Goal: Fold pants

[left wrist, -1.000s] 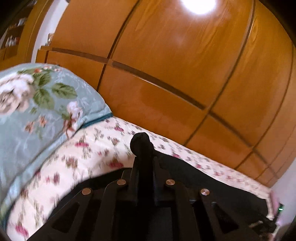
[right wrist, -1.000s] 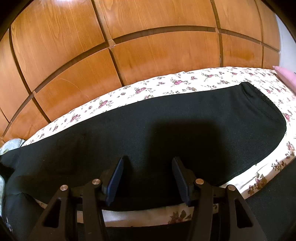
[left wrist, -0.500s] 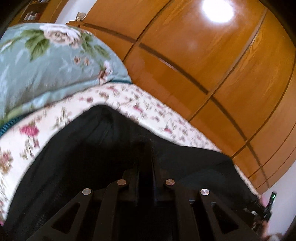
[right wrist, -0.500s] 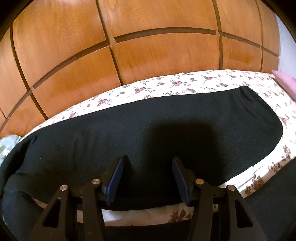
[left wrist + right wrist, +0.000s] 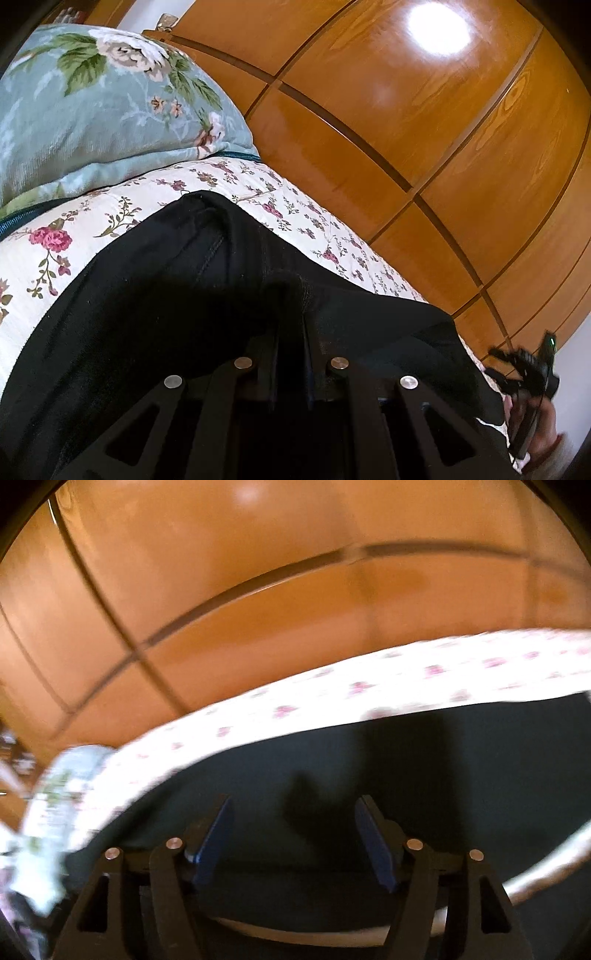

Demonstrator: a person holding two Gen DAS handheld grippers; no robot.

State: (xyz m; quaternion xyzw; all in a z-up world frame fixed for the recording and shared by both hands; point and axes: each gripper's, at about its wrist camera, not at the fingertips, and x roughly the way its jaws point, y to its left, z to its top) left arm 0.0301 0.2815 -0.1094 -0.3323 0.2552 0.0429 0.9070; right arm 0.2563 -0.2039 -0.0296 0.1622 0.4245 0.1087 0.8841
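Bed (image 5: 110, 221) with white sheet, small pink-flower print. Black pants (image 5: 166, 295) spread flat directly on sheet, running lengthwise parallel to far edge; strip of bare sheet between pants and that edge. Pale blue floral pillow (image 5: 92, 110) on sheet at one end, just beside pants' end, narrow gap of sheet between. Right-wrist view blurred; same sheet and pants there.
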